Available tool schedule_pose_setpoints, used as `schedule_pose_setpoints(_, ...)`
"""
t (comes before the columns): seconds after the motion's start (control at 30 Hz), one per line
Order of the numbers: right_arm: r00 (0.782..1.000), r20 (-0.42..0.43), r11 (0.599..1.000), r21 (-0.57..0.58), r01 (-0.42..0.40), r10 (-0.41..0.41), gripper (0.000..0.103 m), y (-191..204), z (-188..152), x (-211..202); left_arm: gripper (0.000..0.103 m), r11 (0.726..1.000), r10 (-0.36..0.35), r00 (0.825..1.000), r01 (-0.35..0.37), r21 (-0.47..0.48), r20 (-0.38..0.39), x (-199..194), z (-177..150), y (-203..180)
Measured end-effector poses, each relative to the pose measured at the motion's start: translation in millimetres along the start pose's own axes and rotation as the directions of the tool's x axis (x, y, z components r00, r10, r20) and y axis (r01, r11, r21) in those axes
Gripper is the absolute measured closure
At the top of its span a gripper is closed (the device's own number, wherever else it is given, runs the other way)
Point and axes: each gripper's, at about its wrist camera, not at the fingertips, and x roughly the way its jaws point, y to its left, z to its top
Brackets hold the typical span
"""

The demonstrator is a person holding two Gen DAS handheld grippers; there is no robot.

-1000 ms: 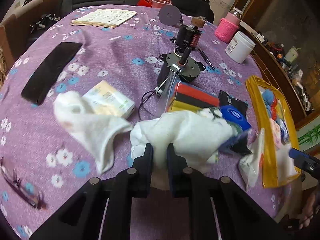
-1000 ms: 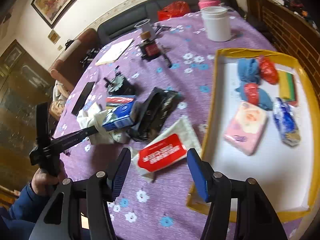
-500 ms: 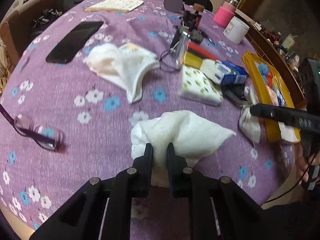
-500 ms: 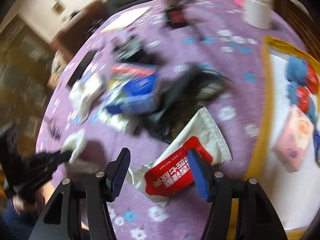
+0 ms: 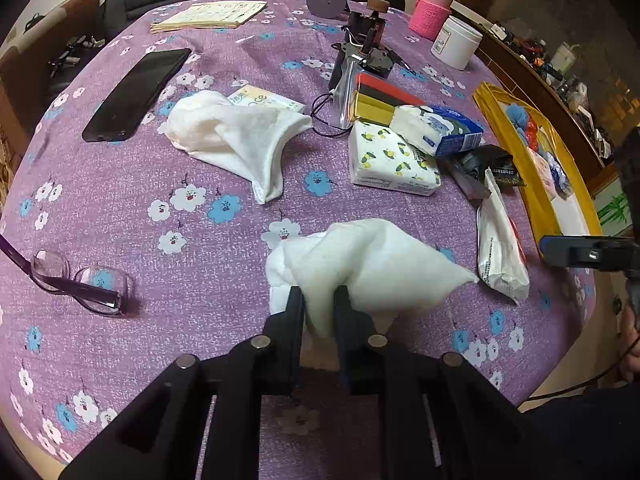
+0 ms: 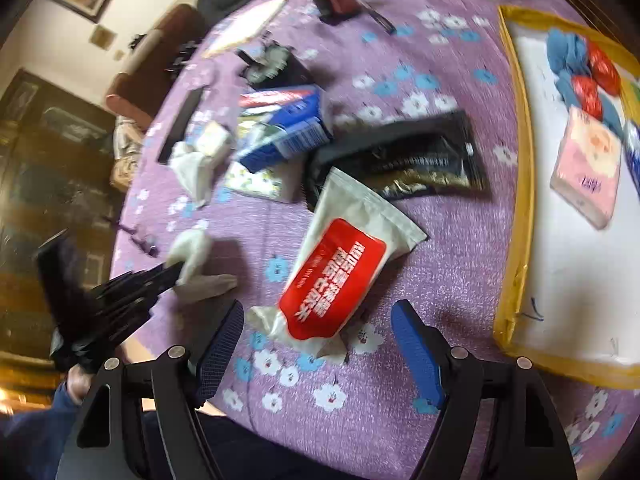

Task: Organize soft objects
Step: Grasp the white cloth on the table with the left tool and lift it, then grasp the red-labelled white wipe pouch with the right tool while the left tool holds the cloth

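Observation:
My left gripper is shut on a crumpled white cloth near the front of the purple flowered table; from the right wrist view the same left gripper and cloth show at the left. A second white cloth lies further back. My right gripper hangs just above a white pouch with a red label. Its blue jaws are opening, one on each side of the pouch's near end, and do not press on it. The yellow-rimmed tray at the right holds a pink tissue pack and blue and red soft things.
A lemon-print tissue pack, a blue-and-white pack, a black pouch, a phone, glasses, a small motor device, a white jar and a booklet lie on the table.
My left gripper pulled the white cloth off the pile toward the table's near edge, uncovering the tissue packs. My right gripper came down over the red-labelled pouch and its jaws spread wider.

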Motion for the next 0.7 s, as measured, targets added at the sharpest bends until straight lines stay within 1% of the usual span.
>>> schedule_pose_setpoints(0.07,1.0,-0.019,0.999,0.044,0.007,-0.006,0.023,-2,2,8,0.071,1.0,0.01,1.0,-0.01,0.013,-0.008,1,-2,0)
schedule_pose_setpoints(0.1,0.999,-0.032,0.998,0.062,0.008,-0.006,0.023,-3,4,13,0.057,1.0,0.015,1.0,-0.015,0.015,-0.011,2,-2,0)
schedule_pose_setpoints(0.13,0.999,-0.051,0.997,0.071,0.018,-0.014,0.023,-2,6,20,0.045,1.0,0.022,1.0,-0.022,0.016,-0.013,2,-3,1)
schedule_pose_setpoints(0.2,0.995,-0.082,0.996,0.066,0.053,-0.048,0.023,3,9,33,0.041,0.999,0.028,1.0,-0.028,0.016,-0.01,2,-4,3)
schedule_pose_setpoints(0.3,0.992,-0.076,0.995,0.024,0.101,-0.099,0.024,14,9,42,0.041,1.0,0.021,1.0,-0.021,0.019,-0.015,6,-2,3)
schedule_pose_setpoints(0.33,0.99,-0.067,0.992,-0.001,0.128,-0.128,0.029,17,7,45,0.041,0.999,0.023,1.0,-0.023,0.03,-0.018,8,-1,0)
schedule_pose_setpoints(0.37,0.985,-0.059,0.986,-0.029,0.163,-0.165,0.044,20,7,47,0.041,0.999,0.022,1.0,-0.021,0.042,-0.019,10,0,-3)
schedule_pose_setpoints(0.4,0.98,-0.051,0.98,-0.055,0.19,-0.193,0.05,22,6,48,0.041,0.998,0.02,1.0,-0.019,0.059,-0.023,12,0,-8)
schedule_pose_setpoints(0.43,0.979,-0.044,0.977,-0.076,0.197,-0.201,0.051,24,5,48,0.041,0.997,0.023,0.999,-0.02,0.072,-0.031,16,0,-12)
schedule_pose_setpoints(0.47,0.978,-0.044,0.976,-0.086,0.198,-0.202,0.053,24,5,48,0.04,0.996,0.038,0.998,-0.033,0.086,-0.048,22,1,-17)
schedule_pose_setpoints(0.5,0.978,-0.043,0.975,-0.096,0.2,-0.205,0.055,26,3,48,0.034,0.994,0.05,0.998,-0.046,0.095,-0.045,23,1,-20)
schedule_pose_setpoints(0.53,0.977,-0.041,0.973,-0.112,0.203,-0.208,0.055,28,2,48,0.031,0.993,0.061,0.997,-0.056,0.102,-0.04,25,1,-23)
schedule_pose_setpoints(0.6,0.974,-0.026,0.964,-0.146,0.221,-0.227,0.056,33,-1,46,0.031,0.992,0.072,0.997,-0.068,0.105,-0.035,27,3,-27)
schedule_pose_setpoints(0.63,0.971,-0.014,0.959,-0.165,0.232,-0.237,0.056,34,-4,43,0.036,0.992,0.075,0.997,-0.072,0.102,-0.028,28,4,-27)
schedule_pose_setpoints(0.67,0.969,-0.001,0.953,-0.184,0.243,-0.247,0.056,37,-5,41,0.045,0.992,0.08,0.997,-0.079,0.094,-0.01,26,4,-26)
schedule_pose_setpoints(0.7,0.968,0.012,0.948,-0.201,0.249,-0.252,0.056,39,-7,39,0.064,0.991,0.097,0.995,-0.096,0.091,-0.002,26,5,-26)
